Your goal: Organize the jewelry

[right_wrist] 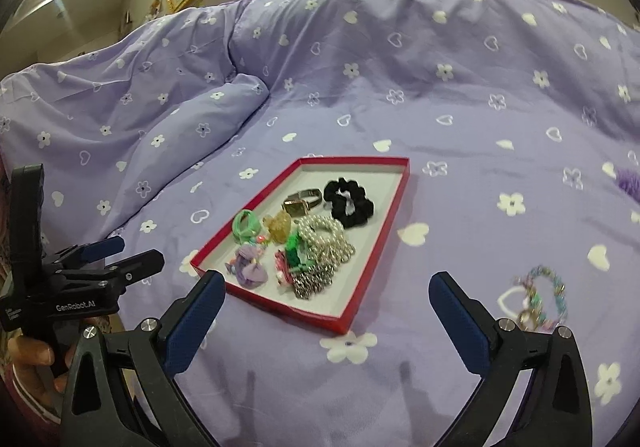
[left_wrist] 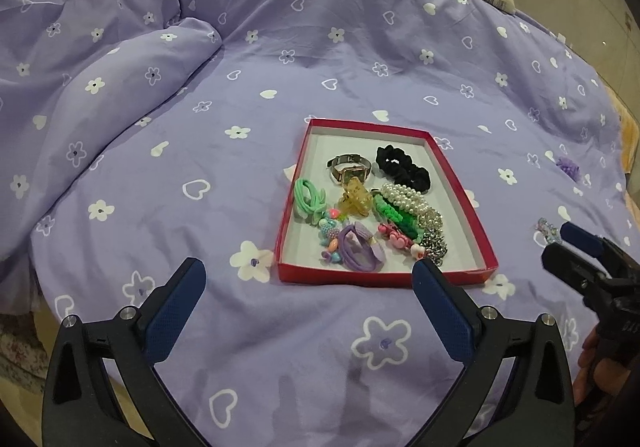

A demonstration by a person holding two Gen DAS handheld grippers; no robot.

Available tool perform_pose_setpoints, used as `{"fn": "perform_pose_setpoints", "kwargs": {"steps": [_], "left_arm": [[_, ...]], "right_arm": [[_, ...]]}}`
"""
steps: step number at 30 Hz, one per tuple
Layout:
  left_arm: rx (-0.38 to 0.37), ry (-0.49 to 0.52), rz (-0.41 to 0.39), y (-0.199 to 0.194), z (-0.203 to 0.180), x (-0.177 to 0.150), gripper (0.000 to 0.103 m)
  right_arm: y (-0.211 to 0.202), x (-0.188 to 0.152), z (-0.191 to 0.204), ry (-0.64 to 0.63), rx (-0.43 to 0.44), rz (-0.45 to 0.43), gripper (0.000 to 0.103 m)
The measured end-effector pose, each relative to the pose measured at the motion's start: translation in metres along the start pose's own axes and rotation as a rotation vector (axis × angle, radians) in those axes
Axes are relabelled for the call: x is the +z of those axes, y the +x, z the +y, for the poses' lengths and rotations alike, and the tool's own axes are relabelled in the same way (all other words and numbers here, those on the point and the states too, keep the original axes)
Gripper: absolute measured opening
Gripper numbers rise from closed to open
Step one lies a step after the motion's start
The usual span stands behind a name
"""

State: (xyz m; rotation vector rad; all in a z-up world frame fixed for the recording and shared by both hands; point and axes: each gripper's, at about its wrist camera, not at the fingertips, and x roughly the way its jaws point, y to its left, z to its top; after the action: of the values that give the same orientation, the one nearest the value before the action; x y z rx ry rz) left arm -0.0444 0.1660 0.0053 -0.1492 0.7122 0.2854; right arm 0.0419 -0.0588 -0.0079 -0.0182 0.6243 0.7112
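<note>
At centre frame on a purple floral duvet (left_wrist: 280, 327), a red tray (left_wrist: 472, 223) holds the jewelry, while the left gripper (left_wrist: 308, 275) and right gripper (right_wrist: 324, 287) hover spread and empty, what looks like a pastel bracelet (right_wrist: 540, 297) lying at lower right.

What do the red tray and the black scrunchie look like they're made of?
Red tray: probably cardboard, thin straight walls, matte white lining, like a box lid. Black scrunchie: soft gathered fabric, matte, ruffled folds; possibly velvet, can't tell.

A tray (left_wrist: 464, 187) on the bedspread (left_wrist: 240, 59) holds a watch (left_wrist: 351, 169) behind hair ties (left_wrist: 360, 247); a bracelet (right_wrist: 540, 297) lies to its right.
</note>
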Motion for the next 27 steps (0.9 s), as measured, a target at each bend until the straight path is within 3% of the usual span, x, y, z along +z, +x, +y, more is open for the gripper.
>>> {"fn": "perform_pose_setpoints", "kwargs": {"steps": [9, 14, 27], "left_arm": [[0.012, 0.024, -0.003, 0.003, -0.004, -0.015, 0.103], [0.041, 0.033, -0.019, 0.003, -0.005, -0.019, 0.103], [0.027, 0.02, -0.015, 0.003, -0.005, -0.021, 0.103]], "right_arm": [[0.016, -0.026, 0.0, 0.007, -0.003, 0.044, 0.103], [0.014, -0.029, 0.001, 0.002, -0.005, 0.017, 0.103], [0.018, -0.033, -0.001, 0.005, -0.004, 0.023, 0.103]]}}
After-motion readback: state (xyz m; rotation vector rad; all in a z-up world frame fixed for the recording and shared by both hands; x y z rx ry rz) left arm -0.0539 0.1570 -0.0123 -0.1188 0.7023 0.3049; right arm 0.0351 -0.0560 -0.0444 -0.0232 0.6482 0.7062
